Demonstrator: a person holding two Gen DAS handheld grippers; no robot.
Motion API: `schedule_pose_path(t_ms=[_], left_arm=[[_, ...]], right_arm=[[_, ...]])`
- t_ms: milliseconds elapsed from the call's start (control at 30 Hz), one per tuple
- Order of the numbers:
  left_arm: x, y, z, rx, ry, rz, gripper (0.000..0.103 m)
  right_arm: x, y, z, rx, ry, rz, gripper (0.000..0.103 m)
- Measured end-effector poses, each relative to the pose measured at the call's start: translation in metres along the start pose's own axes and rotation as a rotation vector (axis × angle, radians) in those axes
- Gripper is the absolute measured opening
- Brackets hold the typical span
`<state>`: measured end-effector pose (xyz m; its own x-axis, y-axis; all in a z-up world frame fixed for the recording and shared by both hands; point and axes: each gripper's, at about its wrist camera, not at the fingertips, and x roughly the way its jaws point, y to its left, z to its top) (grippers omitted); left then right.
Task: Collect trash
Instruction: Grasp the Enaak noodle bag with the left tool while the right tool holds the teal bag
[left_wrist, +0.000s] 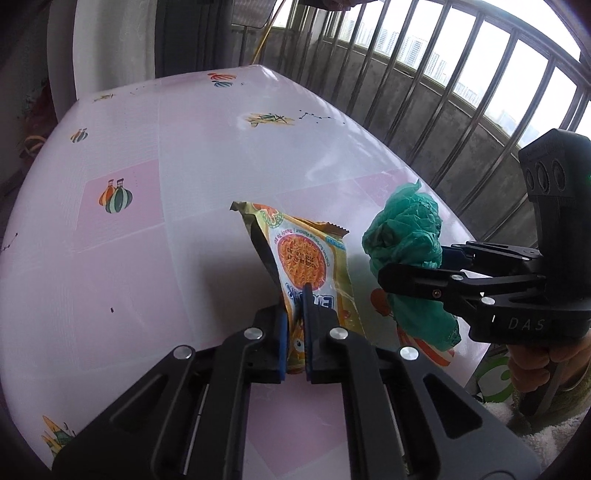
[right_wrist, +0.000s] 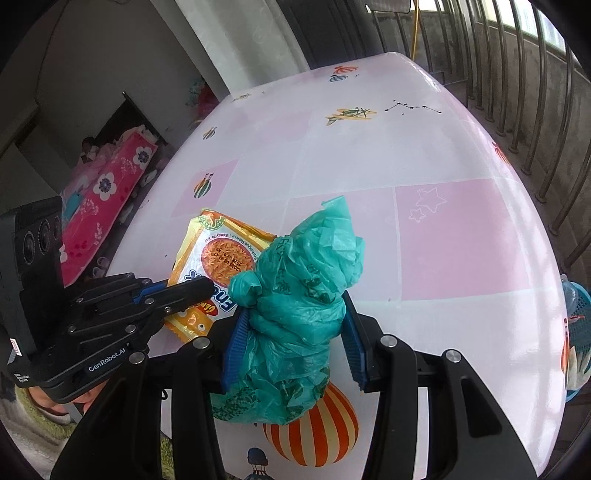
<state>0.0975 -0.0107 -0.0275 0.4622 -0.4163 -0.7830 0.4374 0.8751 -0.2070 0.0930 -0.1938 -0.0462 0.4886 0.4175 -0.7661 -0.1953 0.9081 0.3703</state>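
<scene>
A yellow instant-noodle wrapper (left_wrist: 306, 254) stands up off the pink patterned table (left_wrist: 129, 266), its lower edge pinched between the blue pads of my left gripper (left_wrist: 295, 301), which is shut on it. To its right, a crumpled green plastic bag (left_wrist: 402, 236) is clamped by my right gripper (left_wrist: 413, 267). In the right wrist view the green bag (right_wrist: 303, 266) bulges between the blue pads of the right gripper (right_wrist: 293, 314), shut on it. The wrapper (right_wrist: 218, 254) sits just left of the bag, held by the left gripper (right_wrist: 201, 288).
A metal balcony railing (left_wrist: 461, 74) and concrete wall run along the table's far and right sides. A blue basket (right_wrist: 578, 314) sits off the table's right edge. Pink floral bedding (right_wrist: 107, 199) lies beyond the left edge. A hand (left_wrist: 532, 363) holds the right gripper.
</scene>
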Motion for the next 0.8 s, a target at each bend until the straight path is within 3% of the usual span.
schedule_pose_path(t_ms=[800], left_arm=[[-0.035,-0.012,0.002,0.067,-0.108,0.06,0.0]], right_arm=[[-0.017,-0.004,-0.001,0.014,-0.054,-0.024,0.045]])
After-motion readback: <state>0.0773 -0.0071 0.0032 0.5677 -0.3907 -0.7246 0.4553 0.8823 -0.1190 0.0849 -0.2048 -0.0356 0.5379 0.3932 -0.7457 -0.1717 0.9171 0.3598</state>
